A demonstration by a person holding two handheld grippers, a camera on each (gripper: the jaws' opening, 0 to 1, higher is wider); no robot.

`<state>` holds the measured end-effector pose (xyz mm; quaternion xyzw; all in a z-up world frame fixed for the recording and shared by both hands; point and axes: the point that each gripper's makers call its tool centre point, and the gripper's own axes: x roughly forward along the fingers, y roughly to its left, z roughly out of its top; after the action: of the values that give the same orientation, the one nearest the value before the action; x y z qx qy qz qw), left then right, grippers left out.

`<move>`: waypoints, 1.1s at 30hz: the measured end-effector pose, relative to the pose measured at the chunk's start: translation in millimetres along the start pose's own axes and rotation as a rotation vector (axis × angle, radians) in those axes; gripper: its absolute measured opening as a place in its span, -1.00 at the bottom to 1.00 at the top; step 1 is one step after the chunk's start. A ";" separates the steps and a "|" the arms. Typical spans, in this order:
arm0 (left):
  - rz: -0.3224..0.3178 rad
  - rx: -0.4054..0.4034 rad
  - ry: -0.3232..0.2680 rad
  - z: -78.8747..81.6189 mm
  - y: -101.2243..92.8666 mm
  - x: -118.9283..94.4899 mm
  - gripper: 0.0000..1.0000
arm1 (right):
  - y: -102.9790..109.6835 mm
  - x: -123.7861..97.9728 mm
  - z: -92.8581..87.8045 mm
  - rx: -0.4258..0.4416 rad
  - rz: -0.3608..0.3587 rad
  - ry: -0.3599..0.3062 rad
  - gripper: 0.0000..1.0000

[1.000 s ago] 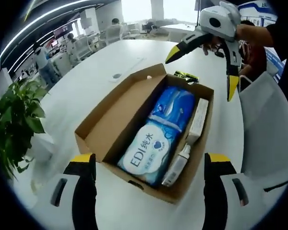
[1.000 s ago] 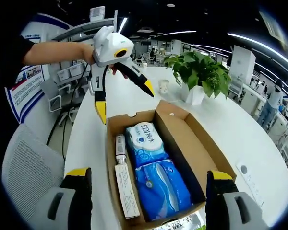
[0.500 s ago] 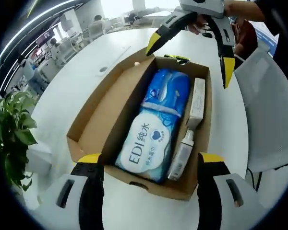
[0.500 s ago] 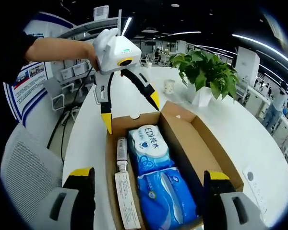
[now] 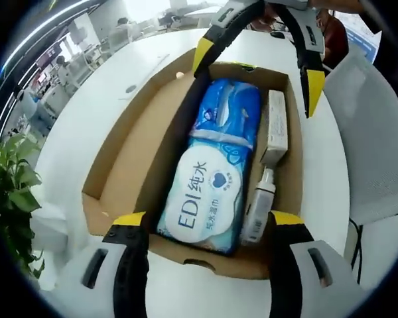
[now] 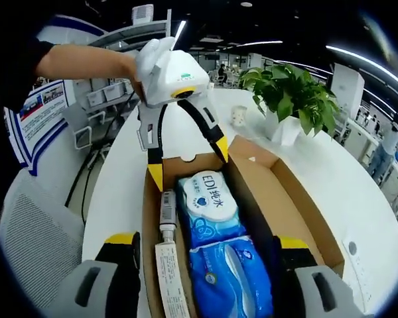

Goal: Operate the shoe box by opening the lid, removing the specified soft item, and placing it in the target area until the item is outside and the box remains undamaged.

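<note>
Shoe box: one, cardboard, lid open.
Wipes packs inside box: two; one white-fronted, marked EDI, one blue.
Bottle: one, white, along box wall.
Carton: one, slim, white, in line with bottle.
Tongs: two sets; left tongs, right tongs, each with two yellow-tipped jaws spread apart.
Potted plant: one.
Cup: one, small, beside plant.
Table: one, white.
</note>
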<state>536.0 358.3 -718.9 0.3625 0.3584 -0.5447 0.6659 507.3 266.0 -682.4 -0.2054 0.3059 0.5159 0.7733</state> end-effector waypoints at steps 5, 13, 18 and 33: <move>-0.026 0.028 0.014 -1.8 -1.3 7.7 0.39 | -0.9 6.7 -0.5 -0.002 0.008 0.013 0.53; -0.052 0.069 0.043 -6.3 -0.6 18.7 0.29 | -0.2 19.2 -3.9 -0.005 0.032 0.032 0.49; -0.056 0.088 0.059 -9.0 2.0 23.3 0.26 | -0.2 24.8 -7.3 -0.014 0.043 0.055 0.47; -0.067 0.130 0.092 -14.0 6.3 35.4 0.19 | -4.1 41.3 -9.1 -0.020 0.066 0.071 0.42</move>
<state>546.4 355.0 -755.9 0.4175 0.3645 -0.5717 0.6050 520.3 286.4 -717.3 -0.2210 0.3346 0.5365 0.7425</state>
